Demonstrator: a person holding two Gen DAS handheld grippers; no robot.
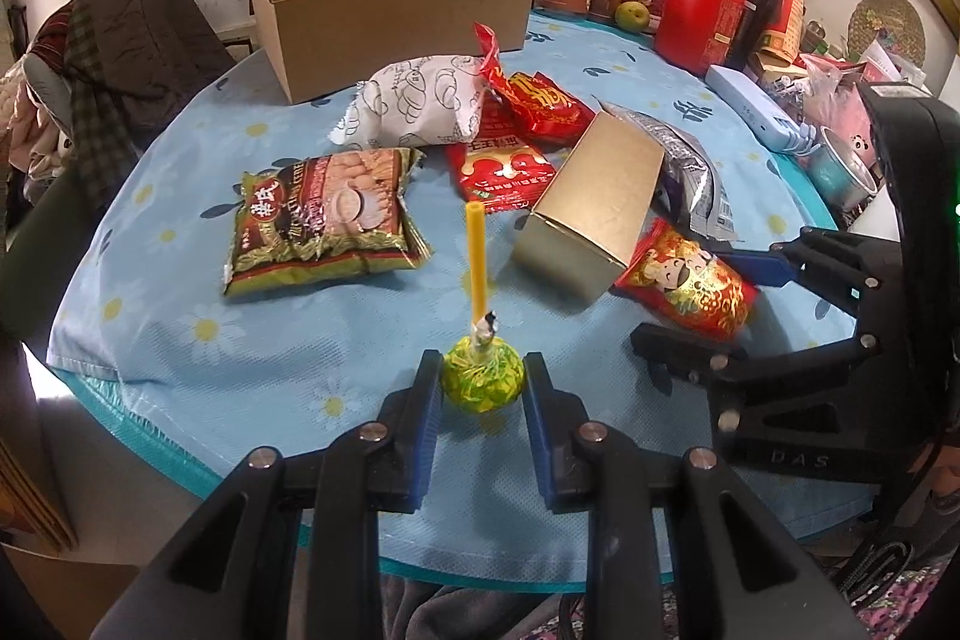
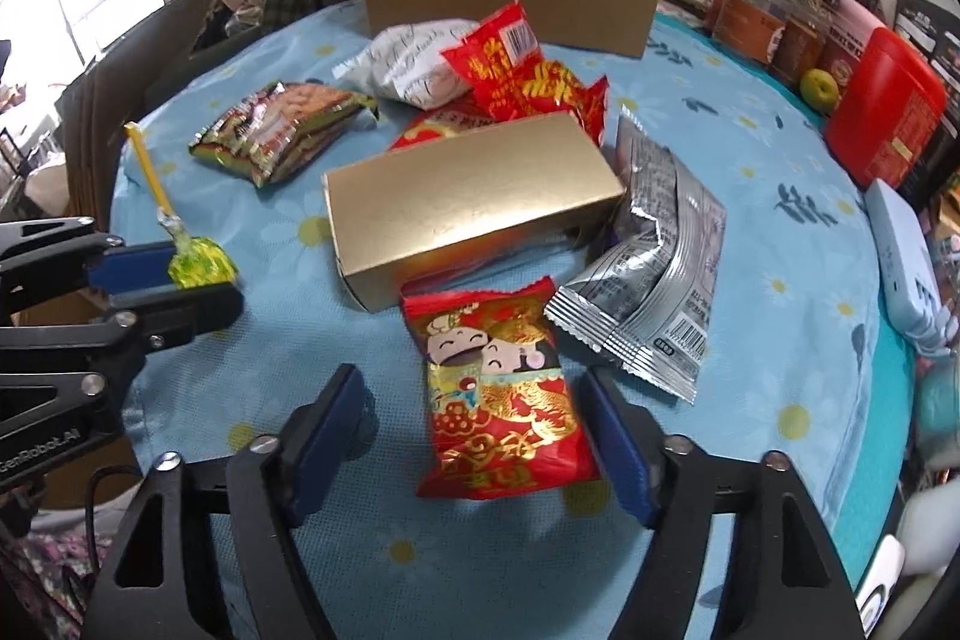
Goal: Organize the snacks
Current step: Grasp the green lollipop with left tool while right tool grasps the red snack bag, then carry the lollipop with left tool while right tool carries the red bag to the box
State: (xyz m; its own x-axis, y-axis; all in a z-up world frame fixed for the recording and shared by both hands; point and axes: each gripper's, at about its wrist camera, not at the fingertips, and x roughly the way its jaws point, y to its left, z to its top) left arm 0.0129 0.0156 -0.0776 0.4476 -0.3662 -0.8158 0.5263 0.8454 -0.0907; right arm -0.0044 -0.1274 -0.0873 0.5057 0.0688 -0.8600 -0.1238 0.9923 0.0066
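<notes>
A round tabletop (image 1: 252, 340) under a pale blue daisy-print cloth carries a scatter of snacks, with an open brown cardboard box (image 1: 384, 10) at its far edge and jars and tins crowded to the right.

From the left wrist view, the left gripper (image 1: 482, 381) has its fingers closed on the green-and-yellow foil-wrapped head of a lollipop with a yellow stick (image 1: 480, 376), the stick pointing away toward the box. The lollipop appears lifted just off the cloth. Beyond it lie a green foil biscuit bag (image 1: 324, 217) and a long gold cardboard box (image 1: 594, 202).

From the right wrist view, the right gripper (image 2: 480, 436) is spread wide, its fingers on either side of a red foil packet printed with cartoon figures (image 2: 501, 400), not yet touching it. A crinkled silver foil pouch (image 2: 654, 274) lies just beside it.

Judging by this, the sorting has hardly begun: the lollipop needs carrying to the cardboard box, while the right fingers need to close on the red packet.
</notes>
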